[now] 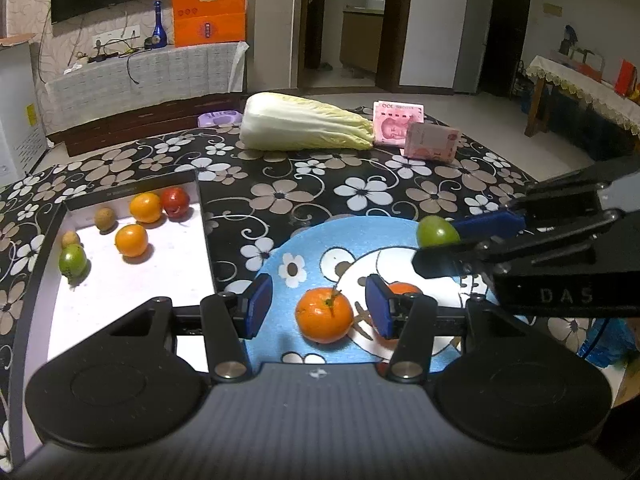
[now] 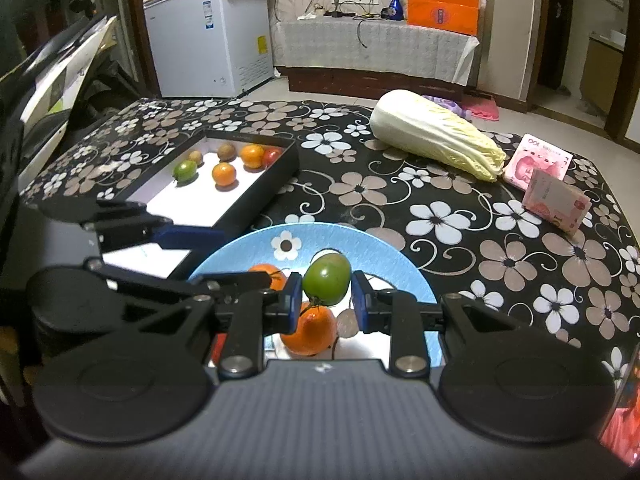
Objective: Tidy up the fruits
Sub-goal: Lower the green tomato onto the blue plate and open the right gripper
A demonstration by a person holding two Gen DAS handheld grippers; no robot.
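A second orange (image 1: 402, 289) sits mostly hidden behind the left gripper (image 1: 319, 312).

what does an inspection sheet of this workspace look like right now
surface: table under a black floral cloth
job's things: box holding six fruits; blue mat with two oranges, one being the stemmed orange; green fruit
clutter: napa cabbage, banknote bundles
grippers: left gripper open around the stemmed orange, pads not touching; right gripper shut on the green fruit, held above the mat
cables: loose wires on the far covered bench, none on the table
surroundings: orange bag, blue bottle, white freezer
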